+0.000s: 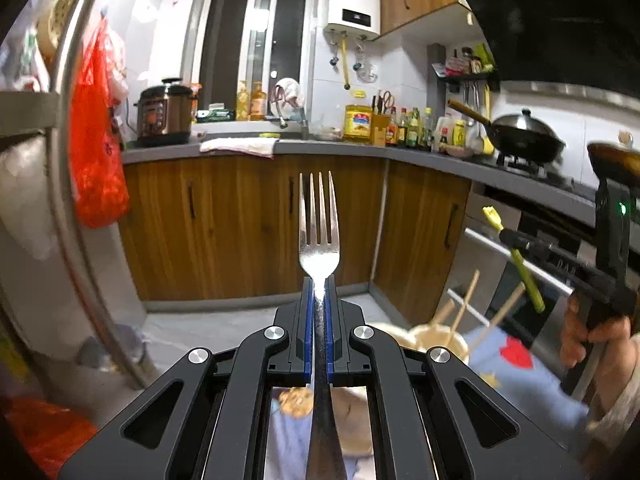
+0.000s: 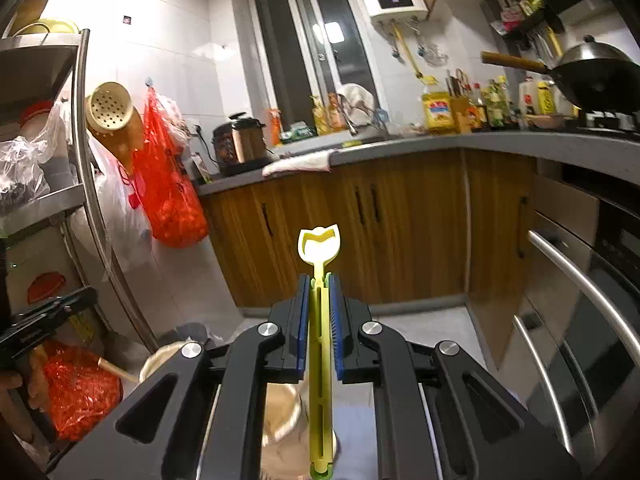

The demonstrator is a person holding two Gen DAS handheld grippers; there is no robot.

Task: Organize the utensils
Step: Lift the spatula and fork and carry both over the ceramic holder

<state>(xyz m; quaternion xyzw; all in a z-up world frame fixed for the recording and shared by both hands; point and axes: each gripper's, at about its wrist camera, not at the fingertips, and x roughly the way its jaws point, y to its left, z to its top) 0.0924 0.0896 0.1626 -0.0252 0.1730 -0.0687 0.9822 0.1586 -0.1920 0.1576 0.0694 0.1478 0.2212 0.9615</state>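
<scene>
1. Fork point(image 1: 319, 236) sits pinched by its handle in the left tool point(image 1: 319, 292), low centre of the left view, with the pads pressed together on the metal and the tines pointing forward, so the working end stays clear of the grip.
2. The right tool point(image 2: 320, 292), low centre of the right view, is clamped the same way on a yellow-green plastic utensil point(image 2: 320, 248), whose tulip-shaped end sticks out ahead.
3. At the right edge of the left view, a hand point(image 1: 592, 340) carries that right tool beside the left one, so both pieces appear lifted at once, probably to move them together.
4. Below, at the lower right of the left view, a cup point(image 1: 440, 344) holding chopsticks point(image 1: 464, 304) stands on a blue cloth point(image 1: 532, 380); it looks the likely home for the utensils.
5. Further off, the counter point(image 1: 360, 148) along the wooden cabinets point(image 1: 240, 220) carries bottles and a wok, well apart from both tools.
</scene>
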